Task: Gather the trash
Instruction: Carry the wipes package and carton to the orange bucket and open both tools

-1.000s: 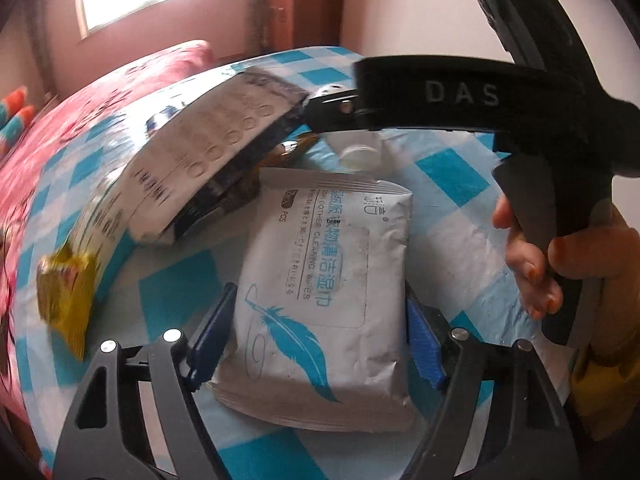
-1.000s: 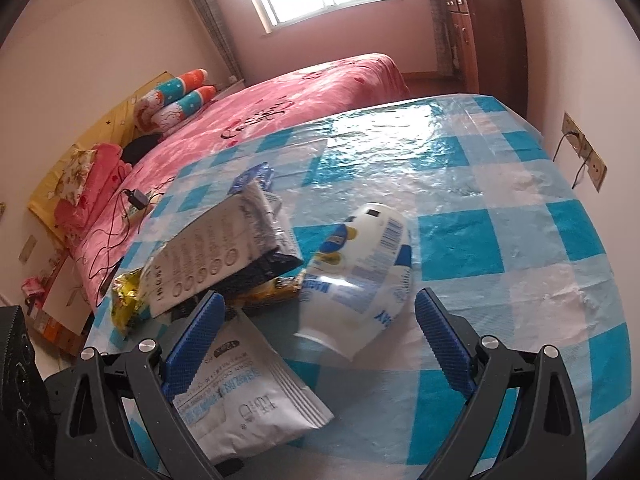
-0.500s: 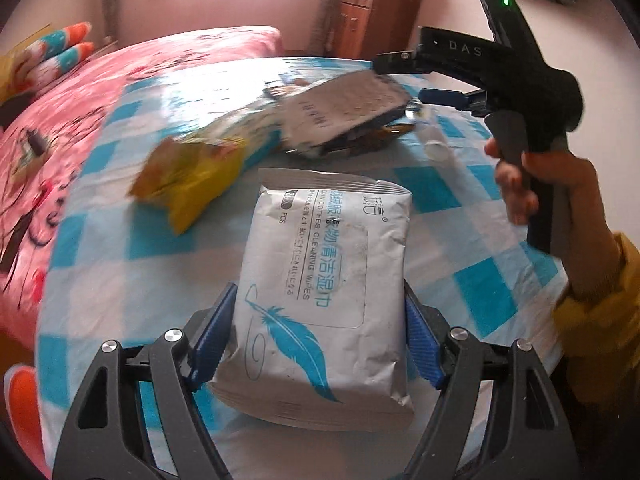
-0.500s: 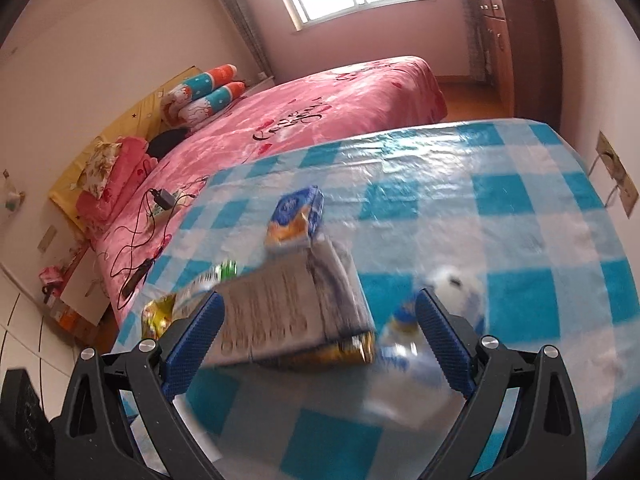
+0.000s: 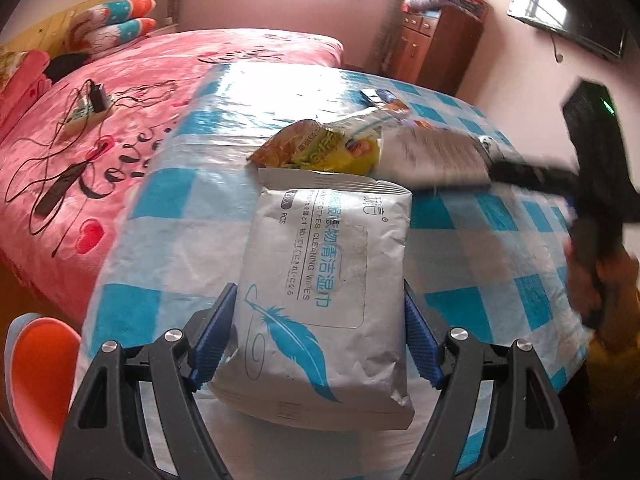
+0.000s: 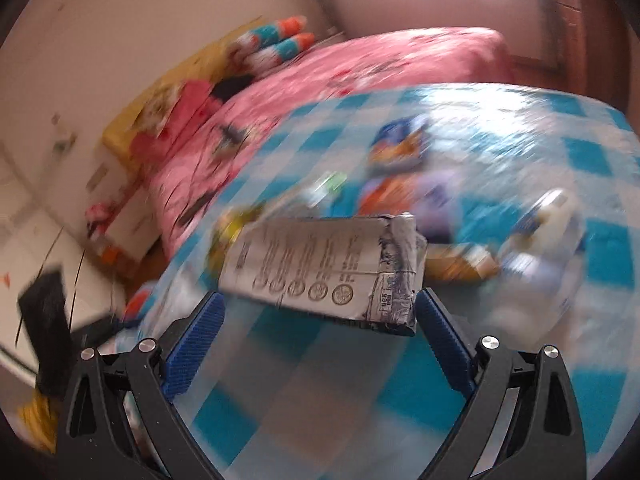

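Note:
My left gripper (image 5: 319,292) is shut on a grey-white wet wipes pack (image 5: 328,280) with a blue feather print, held above the table's near edge. In the right wrist view a flattened grey carton (image 6: 332,272) stays sharp against a blurred background, and my right gripper (image 6: 320,298) is shut on it across its length. In the left wrist view that carton (image 5: 436,156) is blurred at the end of the other gripper, which a person's hand (image 5: 588,280) holds. A yellow-green snack bag (image 5: 320,148), a blue wrapper (image 6: 400,144) and a white bottle (image 6: 540,240) lie on the table.
The table (image 5: 168,216) wears a blue and white checked plastic cloth. A pink bed (image 5: 80,128) with cables on it stands close along the left side. An orange stool (image 5: 36,360) sits low at the near left. A wooden cabinet (image 5: 432,44) stands at the back wall.
My left gripper has swung away from the pile with the wipes pack. My right gripper has left the white bottle, shifted left and taken hold of the grey carton.

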`<state>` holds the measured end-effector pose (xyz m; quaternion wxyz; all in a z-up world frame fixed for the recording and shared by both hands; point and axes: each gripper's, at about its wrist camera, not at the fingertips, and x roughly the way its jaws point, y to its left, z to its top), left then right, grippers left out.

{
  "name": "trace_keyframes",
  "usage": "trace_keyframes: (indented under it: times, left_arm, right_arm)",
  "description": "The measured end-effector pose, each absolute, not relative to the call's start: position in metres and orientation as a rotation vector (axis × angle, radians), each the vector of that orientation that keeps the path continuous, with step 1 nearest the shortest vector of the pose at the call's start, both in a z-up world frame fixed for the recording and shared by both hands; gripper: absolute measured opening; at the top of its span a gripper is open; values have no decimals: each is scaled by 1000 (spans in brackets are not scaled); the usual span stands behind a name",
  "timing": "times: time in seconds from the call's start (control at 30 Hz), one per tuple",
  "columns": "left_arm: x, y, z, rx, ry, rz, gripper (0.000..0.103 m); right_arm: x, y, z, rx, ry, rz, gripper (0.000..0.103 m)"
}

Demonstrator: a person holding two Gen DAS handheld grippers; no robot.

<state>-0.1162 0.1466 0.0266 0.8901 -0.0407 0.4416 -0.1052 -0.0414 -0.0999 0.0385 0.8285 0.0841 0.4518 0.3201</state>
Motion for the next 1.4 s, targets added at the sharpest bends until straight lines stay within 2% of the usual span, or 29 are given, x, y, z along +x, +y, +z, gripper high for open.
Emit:
trace_keyframes:
  times: [0.17, 0.27, 0.6, 0.93, 0.97, 1.03, 1.2, 1.4]
  left_arm:
    - [-118, 162, 24, -126, 906, -199, 77]
    - [-122, 169, 24, -138, 898, -190, 77]
    - [-127, 187, 21, -174, 895, -182, 77]
    - [-132, 199, 20, -202, 880, -185, 77]
    - [-132, 200, 20, -206, 878, -186, 77]
    - [-133, 201, 20, -211, 872, -190, 77]
    - [-136, 201, 20, -217, 861, -197, 77]
    - [-142, 202, 20, -228, 851, -207, 77]
  right_arm:
    - [-79, -76, 35, 83, 1000, 706, 95]
    - [-87, -68, 43, -36, 943, 619, 95]
    - [-64, -10, 26, -402, 875, 647, 95]
    - [-49, 1, 9, -435, 939, 654, 95]
    - [-50, 0, 10, -429, 941, 654, 94]
    - [-54, -3, 12, -417, 949, 645, 79]
    - [-60, -12, 16, -360, 978, 611, 58]
    - [-72, -24, 18, -277, 980, 575, 56]
